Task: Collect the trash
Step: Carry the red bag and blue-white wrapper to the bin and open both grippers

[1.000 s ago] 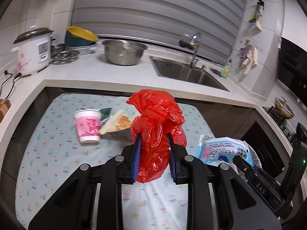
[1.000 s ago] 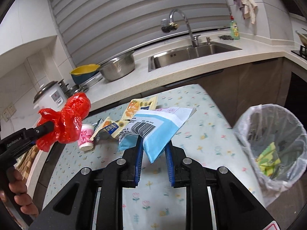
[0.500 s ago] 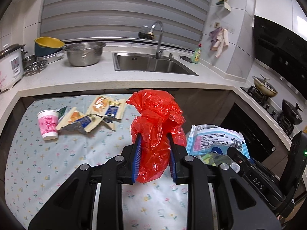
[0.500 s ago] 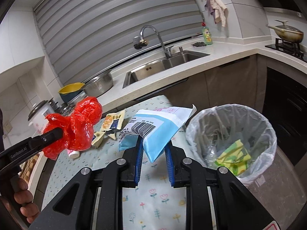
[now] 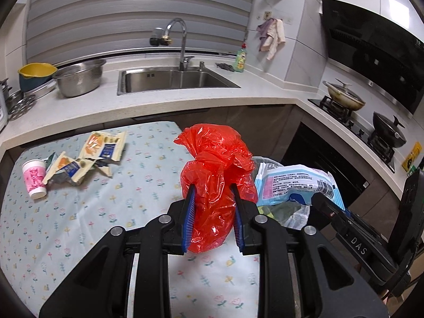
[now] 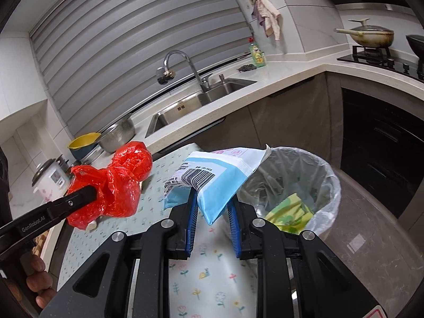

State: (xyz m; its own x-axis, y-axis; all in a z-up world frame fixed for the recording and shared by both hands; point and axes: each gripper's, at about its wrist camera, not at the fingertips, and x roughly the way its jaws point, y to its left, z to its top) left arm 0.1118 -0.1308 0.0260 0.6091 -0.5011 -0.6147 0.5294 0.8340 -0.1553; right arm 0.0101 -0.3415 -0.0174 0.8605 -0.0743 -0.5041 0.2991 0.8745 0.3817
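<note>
The blue-and-white packet (image 6: pixel 212 182) is clamped in the right tongs (image 6: pixel 212 225), its long axis pointing up-right over the near rim of the lined bin (image 6: pixel 326 175). The red plastic bag (image 5: pixel 214 182) is pinched in the left tongs (image 5: pixel 213 220), farther left over the counter (image 5: pixel 79 212); the right hand is judged nearer.

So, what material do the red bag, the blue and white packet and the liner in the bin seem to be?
The red bag looks like thin glossy plastic film: it is crumpled, half see-through and catches the light. The blue and white packet seems to be soft printed plastic wrap, matte to satin, with a sealed edge and a barcode. The bin liner looks like thin, clear, wrinkled plastic film.
</note>
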